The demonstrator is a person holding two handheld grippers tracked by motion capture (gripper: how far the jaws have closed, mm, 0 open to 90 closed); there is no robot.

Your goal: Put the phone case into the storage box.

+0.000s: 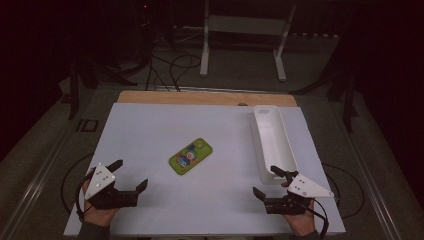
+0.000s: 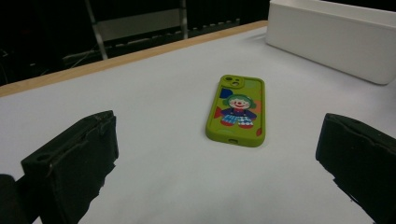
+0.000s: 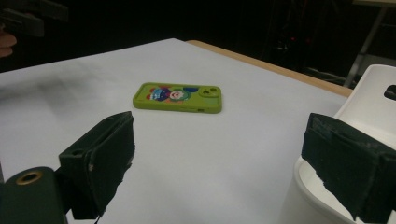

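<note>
Left hand-held gripper [image 1: 129, 176]: jaws wide apart, holding nothing.
Right hand-held gripper [image 1: 266, 181]: jaws apart, beside white tray [image 1: 280, 150].
Green phone case [image 1: 190, 155]: flat, mid-surface [image 1: 150, 130], between both, untouched.

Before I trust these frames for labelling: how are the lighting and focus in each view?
High view: table evenly lit, surroundings nearly black, phone case small and soft. Left gripper view: phone case sharp, near tongs blurred. Right gripper view: phone case fairly clear, white tray bright, tongs out of focus.
</note>
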